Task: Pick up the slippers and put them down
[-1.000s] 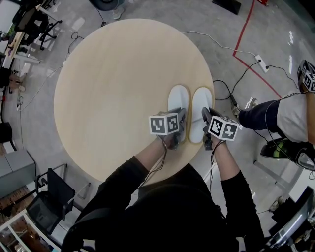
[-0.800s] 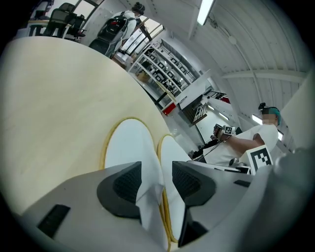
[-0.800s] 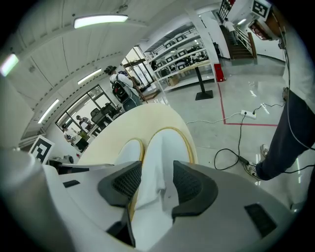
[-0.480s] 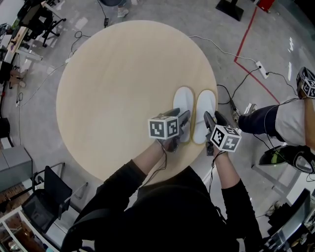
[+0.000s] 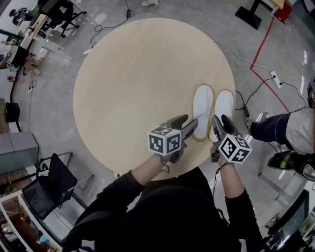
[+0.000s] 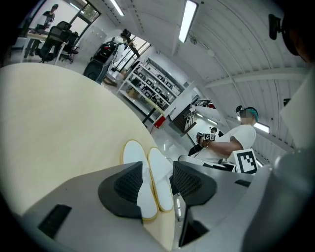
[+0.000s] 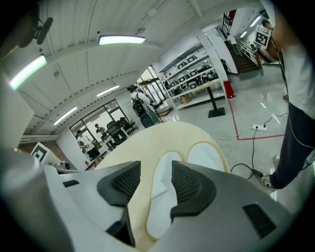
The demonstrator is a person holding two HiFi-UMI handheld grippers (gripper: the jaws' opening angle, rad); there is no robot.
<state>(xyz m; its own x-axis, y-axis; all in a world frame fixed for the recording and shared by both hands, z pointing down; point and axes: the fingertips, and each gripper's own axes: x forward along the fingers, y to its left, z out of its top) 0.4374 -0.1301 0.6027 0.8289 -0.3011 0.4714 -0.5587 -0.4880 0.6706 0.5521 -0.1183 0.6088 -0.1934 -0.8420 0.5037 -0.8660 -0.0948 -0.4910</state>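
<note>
Two white slippers with pale yellow rims lie side by side, soles down, on the round beige table (image 5: 128,74) near its right edge: a left slipper (image 5: 203,106) and a right slipper (image 5: 224,105). My left gripper (image 5: 186,124) hangs open just behind the left slipper's heel, clear of it. My right gripper (image 5: 222,123) is open behind the right slipper's heel. Both slippers (image 6: 133,153) (image 6: 160,172) show past the jaws of the open left gripper (image 6: 157,182). In the right gripper view the left slipper (image 7: 165,172) and the right slipper (image 7: 205,153) lie beyond the open right gripper (image 7: 150,184). Neither gripper holds anything.
The right slipper lies close to the table's rim (image 5: 235,93). Another person (image 5: 290,130) stands at the right. Cables (image 5: 256,88) and red floor tape (image 5: 263,44) run across the floor there. Office chairs (image 5: 59,15) are at the far left, a black chair (image 5: 56,184) near left.
A second ago both grippers were closed at the slippers' heels. Both have since opened, let the slippers go, and drawn up and back toward me. The slippers stay flat on the table.
</note>
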